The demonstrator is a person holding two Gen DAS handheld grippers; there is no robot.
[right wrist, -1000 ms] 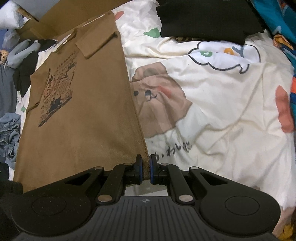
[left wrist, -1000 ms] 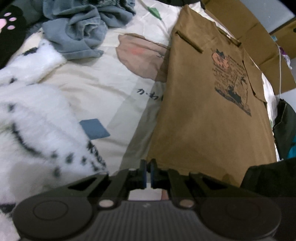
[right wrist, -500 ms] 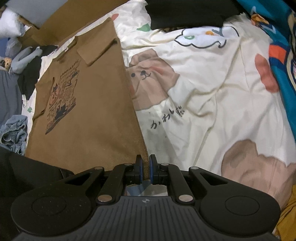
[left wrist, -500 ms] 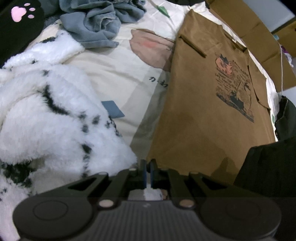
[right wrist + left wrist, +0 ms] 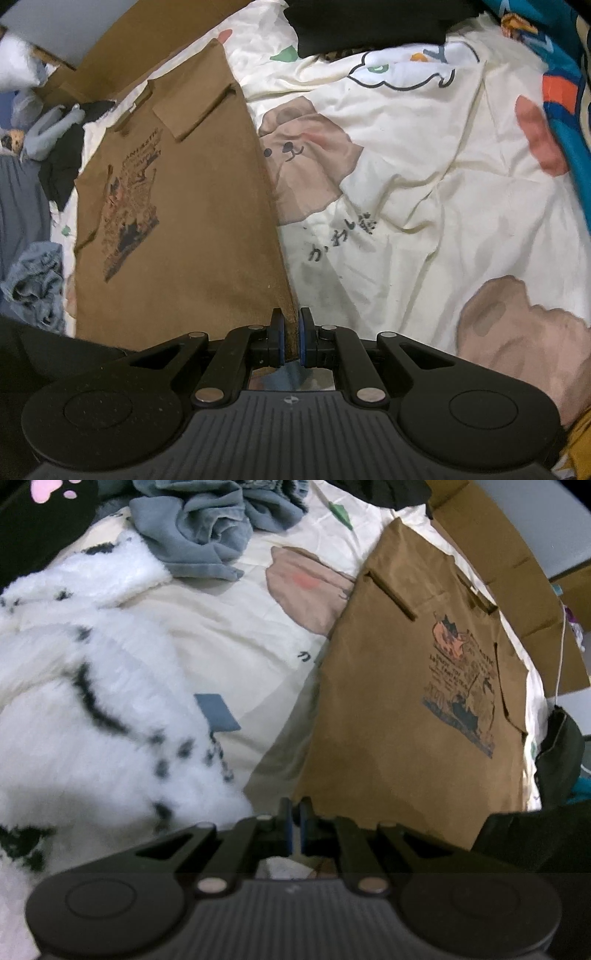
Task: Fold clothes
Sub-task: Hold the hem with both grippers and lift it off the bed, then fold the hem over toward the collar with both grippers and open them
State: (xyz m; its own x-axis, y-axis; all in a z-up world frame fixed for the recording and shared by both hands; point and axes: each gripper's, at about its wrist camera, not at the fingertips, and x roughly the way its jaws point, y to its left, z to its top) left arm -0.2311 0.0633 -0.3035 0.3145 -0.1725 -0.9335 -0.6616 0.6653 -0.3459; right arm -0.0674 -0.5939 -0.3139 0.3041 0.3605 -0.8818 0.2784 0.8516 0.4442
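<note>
A brown T-shirt with a dark printed picture lies flat on the cartoon-bear bed sheet, both sleeves turned in over its front. My left gripper is shut at the shirt's near left hem corner, and the fabric edge runs into its fingertips. In the right wrist view the same T-shirt stretches away to the left. There my right gripper is shut on the other near hem corner, with brown cloth plainly pinched between the blue pads. The hem between the two grippers is slightly lifted.
A white fluffy garment with black spots lies close on the left, a grey-blue heap behind it. Cardboard borders the far side. A black garment and a blue patterned fabric lie to the right, dark clothing beside the shirt.
The right gripper has drawn back a little with the hem corner in it, so more sheet shows at its right. Both views have rolled slightly. The fluffy garment now fills more of the left view.
</note>
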